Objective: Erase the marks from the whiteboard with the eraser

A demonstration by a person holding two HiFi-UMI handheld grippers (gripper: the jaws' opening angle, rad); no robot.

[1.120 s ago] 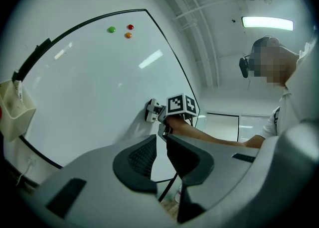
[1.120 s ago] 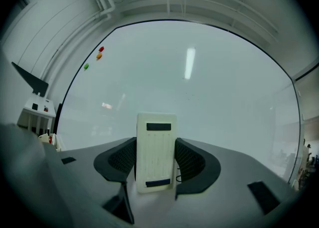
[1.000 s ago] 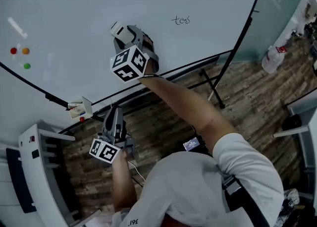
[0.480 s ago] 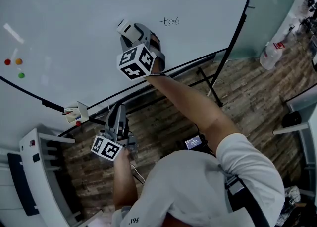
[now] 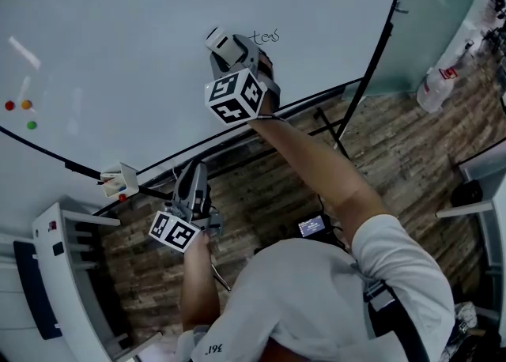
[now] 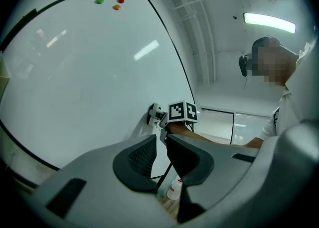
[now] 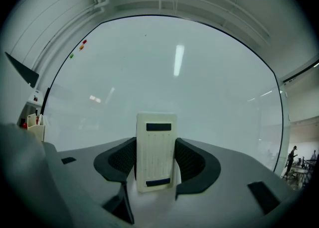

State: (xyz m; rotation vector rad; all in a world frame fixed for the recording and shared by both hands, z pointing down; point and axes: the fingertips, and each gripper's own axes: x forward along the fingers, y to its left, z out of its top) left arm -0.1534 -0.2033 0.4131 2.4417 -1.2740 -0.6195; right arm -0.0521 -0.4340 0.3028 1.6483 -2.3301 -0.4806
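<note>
pinching the white eraser (image 7: 156, 150) by its long sides in the right gripper (image 5: 229, 48), upright between the two jaws. pressing it flat to the whiteboard (image 5: 142, 28), low on the board, not far above the bottom edge, just left of the small handwritten marks (image 5: 266, 36), near them but not over them. holding the left gripper (image 5: 192, 188) lower, off the board, below its bottom edge and above the wooden floor (image 5: 395, 155), jaws drawn almost together to a thin slit with nothing in it, aimed up toward the board. toward the left edge of the board, grouped close: a red magnet (image 5: 9, 105), an orange magnet (image 5: 26, 104) and a green magnet (image 5: 31, 125). at the bottom edge, left of the left gripper, a small marker holder (image 5: 118, 181) with something red-tipped in it. on the floor past the right edge of the board, a white bottle (image 5: 433, 90) with a red top.
</note>
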